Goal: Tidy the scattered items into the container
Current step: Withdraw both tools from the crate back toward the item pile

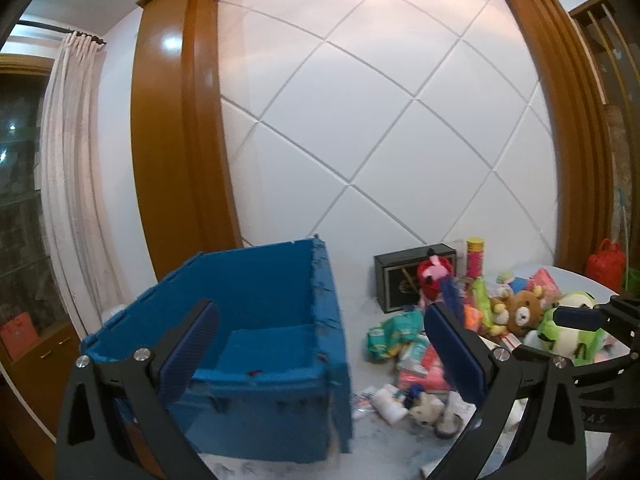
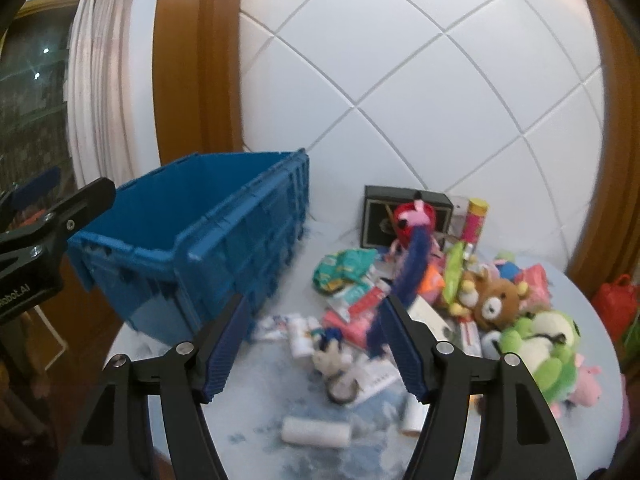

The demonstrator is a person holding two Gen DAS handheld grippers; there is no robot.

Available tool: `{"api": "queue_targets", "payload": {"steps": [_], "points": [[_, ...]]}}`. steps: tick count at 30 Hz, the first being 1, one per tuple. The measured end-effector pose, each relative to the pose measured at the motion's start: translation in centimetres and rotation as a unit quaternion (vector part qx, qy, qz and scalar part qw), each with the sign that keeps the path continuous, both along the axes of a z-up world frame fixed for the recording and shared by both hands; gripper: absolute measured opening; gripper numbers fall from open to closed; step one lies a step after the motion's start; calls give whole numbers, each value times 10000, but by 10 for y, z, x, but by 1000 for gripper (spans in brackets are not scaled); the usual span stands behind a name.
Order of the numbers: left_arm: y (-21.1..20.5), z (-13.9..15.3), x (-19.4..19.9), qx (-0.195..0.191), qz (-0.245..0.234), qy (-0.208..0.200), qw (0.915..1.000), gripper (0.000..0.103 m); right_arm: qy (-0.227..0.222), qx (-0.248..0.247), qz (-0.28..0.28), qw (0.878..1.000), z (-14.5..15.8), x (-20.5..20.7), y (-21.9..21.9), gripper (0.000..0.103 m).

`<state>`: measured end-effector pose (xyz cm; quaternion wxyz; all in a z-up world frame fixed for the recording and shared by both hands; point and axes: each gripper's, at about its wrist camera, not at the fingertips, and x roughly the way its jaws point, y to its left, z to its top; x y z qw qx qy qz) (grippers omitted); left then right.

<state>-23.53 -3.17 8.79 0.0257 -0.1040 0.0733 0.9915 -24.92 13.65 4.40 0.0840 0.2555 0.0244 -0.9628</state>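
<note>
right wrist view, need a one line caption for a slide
Open right gripper above a table strewn with plush toys and packets, beside an open blue crate.

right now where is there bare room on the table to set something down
Bare strip of table between the blue crate and the black box. Another bare patch lies beside the white roll. From the brown bear to the green frog it is crowded.

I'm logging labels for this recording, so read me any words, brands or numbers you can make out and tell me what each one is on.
"Robot.AI", first letters cut off: on the left gripper body, right wrist view.
"DAS", partial letters: on the right gripper body, left wrist view.
Print on the packets, tubes, pink and yellow can and dark box: too blurred to read.
</note>
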Motion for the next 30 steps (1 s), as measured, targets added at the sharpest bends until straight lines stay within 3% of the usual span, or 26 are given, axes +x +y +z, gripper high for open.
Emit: {"api": "queue_targets", "payload": {"steps": [7, 15, 30], "points": [[61, -15, 24, 34, -150, -114, 9998, 103, -151, 55, -70, 9998, -15, 30, 61, 69], [103, -41, 39, 139, -224, -342, 9991, 103, -329, 82, -205, 9992, -35, 53, 113, 70], [136, -100, 34, 134, -489, -909, 9946, 103, -720, 56, -834, 9939, -73, 60, 167, 75]]}}
